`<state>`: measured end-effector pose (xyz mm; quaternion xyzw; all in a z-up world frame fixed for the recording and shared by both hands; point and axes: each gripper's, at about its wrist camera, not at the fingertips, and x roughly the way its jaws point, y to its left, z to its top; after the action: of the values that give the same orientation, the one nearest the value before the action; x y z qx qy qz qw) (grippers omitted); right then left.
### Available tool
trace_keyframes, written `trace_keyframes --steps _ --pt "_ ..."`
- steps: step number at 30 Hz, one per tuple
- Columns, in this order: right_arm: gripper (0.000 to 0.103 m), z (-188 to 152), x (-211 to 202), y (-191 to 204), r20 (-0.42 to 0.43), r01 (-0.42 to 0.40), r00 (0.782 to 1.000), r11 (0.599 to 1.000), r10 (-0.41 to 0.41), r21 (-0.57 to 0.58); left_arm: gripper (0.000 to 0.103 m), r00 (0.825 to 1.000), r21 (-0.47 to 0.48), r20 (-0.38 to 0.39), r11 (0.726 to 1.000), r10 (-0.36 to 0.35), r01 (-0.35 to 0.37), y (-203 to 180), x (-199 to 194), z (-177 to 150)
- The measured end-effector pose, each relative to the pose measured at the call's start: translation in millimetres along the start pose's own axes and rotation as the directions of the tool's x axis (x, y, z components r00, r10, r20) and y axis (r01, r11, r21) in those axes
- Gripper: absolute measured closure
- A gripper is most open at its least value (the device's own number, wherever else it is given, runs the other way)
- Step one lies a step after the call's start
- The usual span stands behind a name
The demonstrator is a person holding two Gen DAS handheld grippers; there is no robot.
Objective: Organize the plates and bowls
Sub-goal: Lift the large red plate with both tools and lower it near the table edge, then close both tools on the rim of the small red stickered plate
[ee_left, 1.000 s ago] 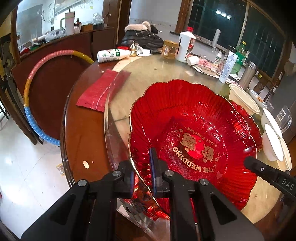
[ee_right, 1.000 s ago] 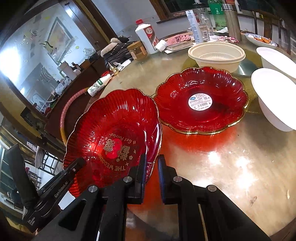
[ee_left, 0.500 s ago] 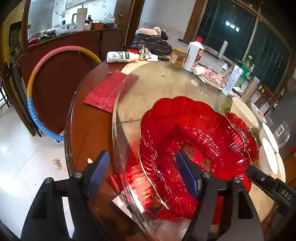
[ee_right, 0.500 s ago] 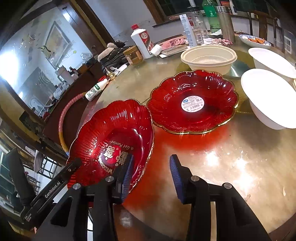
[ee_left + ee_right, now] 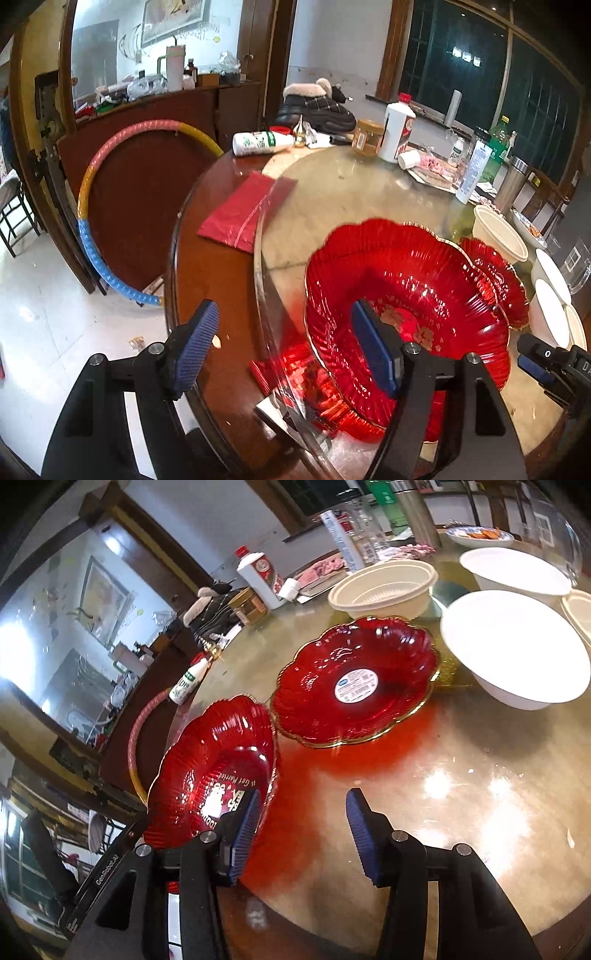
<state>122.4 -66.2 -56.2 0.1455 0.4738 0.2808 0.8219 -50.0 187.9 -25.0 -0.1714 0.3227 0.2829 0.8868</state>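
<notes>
Both grippers' fingers stand spread, gripping nothing. Left gripper [image 5: 284, 350] straddles the near rim of the wedding plate [image 5: 406, 295], its pads clear of the rim. Right gripper [image 5: 301, 836] jaws are opening, with that plate's rim just beside the left finger [image 5: 242, 834]. Second red plate [image 5: 356, 683] lies beyond, touching the first, with a cream bowl [image 5: 384, 590] and white bowls [image 5: 517, 646] behind on the glass turntable [image 5: 461, 794].

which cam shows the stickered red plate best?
Right wrist. The stickered red plate lies whole and unobstructed there, white label facing up, beside the white bowl. The left wrist view shows only a sliver of its rim behind the wedding plate, label hidden.
</notes>
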Motion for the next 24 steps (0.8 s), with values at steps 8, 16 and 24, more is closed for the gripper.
trace_keyframes --steps 8,16,24 --pt "0.051 24.8 -8.9 -21.2 0.029 -0.035 0.999 0.995 0.032 0.098 0.017 0.986 0.105 0.099 0.987 -0.136 0.126 -39.5 -36.0 67.7" --pt "0.051 49.6 3.5 -53.4 0.025 -0.059 0.998 0.974 0.055 0.219 0.015 0.909 0.276 -0.295 0.884 -0.295 0.377 -156.8 40.0 104.7" --pt "0.051 73.6 17.2 -84.7 0.005 -0.038 0.999 0.96 0.038 0.276 0.015 0.851 0.275 -0.485 0.888 -0.203 0.369 -211.6 126.4 98.9"
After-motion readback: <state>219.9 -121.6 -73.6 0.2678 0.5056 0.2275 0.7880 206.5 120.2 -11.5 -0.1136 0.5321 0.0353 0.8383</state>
